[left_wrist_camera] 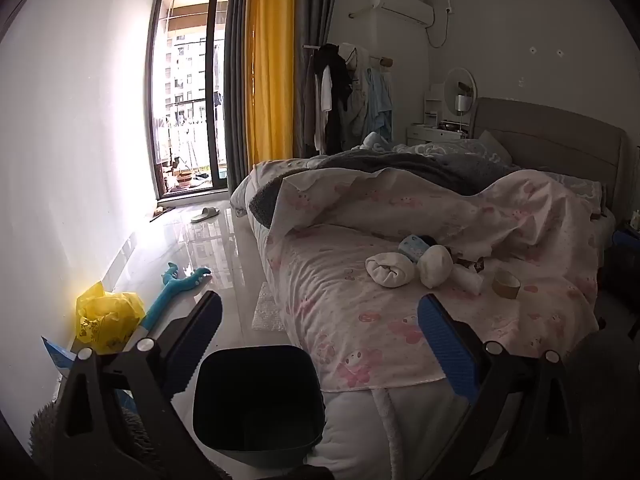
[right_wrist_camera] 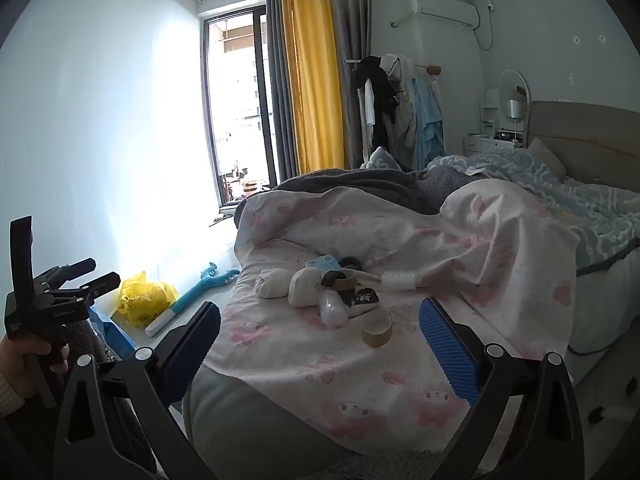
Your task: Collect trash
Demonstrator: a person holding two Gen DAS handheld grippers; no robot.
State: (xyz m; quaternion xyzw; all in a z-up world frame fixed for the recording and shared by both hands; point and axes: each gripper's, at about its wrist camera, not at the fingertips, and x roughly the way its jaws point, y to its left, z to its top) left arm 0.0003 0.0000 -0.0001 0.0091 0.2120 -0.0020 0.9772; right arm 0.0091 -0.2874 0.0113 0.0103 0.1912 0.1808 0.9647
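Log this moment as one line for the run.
left gripper open | right gripper open | bin on floor | trash on bed

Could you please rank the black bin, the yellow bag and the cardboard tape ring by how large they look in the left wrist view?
1. Black bin, though it sits nearest the camera.
2. Yellow bag.
3. Cardboard tape ring, clearly smallest.

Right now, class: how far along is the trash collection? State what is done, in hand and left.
Done: nothing visible; the dark bin beside the bed looks empty. In hand: nothing; the left gripper and right gripper are both open. Left: the pile on the pink sheet, including the cardboard tape ring, crumpled white wads and the dark wrapper.
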